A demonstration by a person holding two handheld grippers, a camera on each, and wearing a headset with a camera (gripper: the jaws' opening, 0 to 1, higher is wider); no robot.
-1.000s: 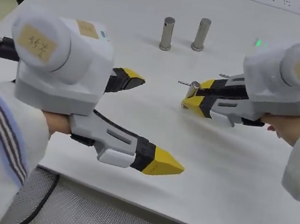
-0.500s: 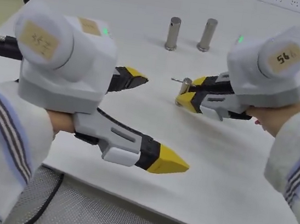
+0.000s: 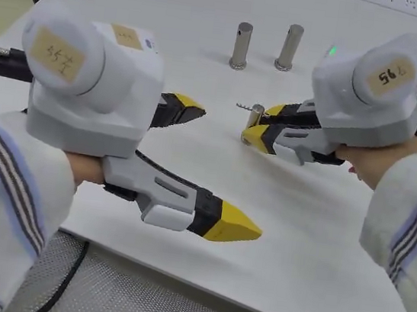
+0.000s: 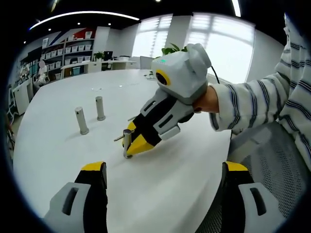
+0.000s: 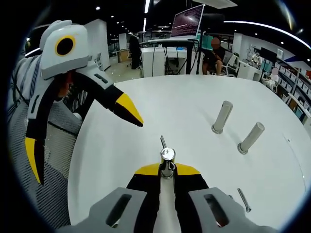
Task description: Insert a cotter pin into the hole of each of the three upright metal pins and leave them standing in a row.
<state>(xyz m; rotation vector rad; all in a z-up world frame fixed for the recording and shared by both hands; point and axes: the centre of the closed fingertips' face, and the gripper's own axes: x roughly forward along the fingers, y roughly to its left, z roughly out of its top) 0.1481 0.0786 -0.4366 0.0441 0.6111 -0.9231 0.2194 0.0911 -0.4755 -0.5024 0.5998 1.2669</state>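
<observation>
My right gripper (image 3: 258, 132) is shut on a short upright metal pin (image 3: 256, 117) near the middle of the white table (image 3: 211, 18). A thin cotter pin (image 3: 242, 107) sticks out sideways from its upper end, pointing left. In the right gripper view the pin (image 5: 167, 161) sits between the yellow jaw tips of my right gripper (image 5: 167, 171), with the cotter pin (image 5: 163, 141) beyond it. Two more metal pins (image 3: 241, 46) (image 3: 288, 47) stand side by side farther back. My left gripper (image 3: 214, 168) hovers open and empty at the near left.
A loose cotter pin (image 5: 243, 199) lies on the table to the right of my right gripper. The table's front edge (image 3: 199, 282) runs below the left gripper, with a mesh chair seat (image 3: 113, 297) under it. Desks and a person are in the background.
My right gripper has carried the metal pin a little to the left, toward the left gripper. The left gripper has stayed open in place.
</observation>
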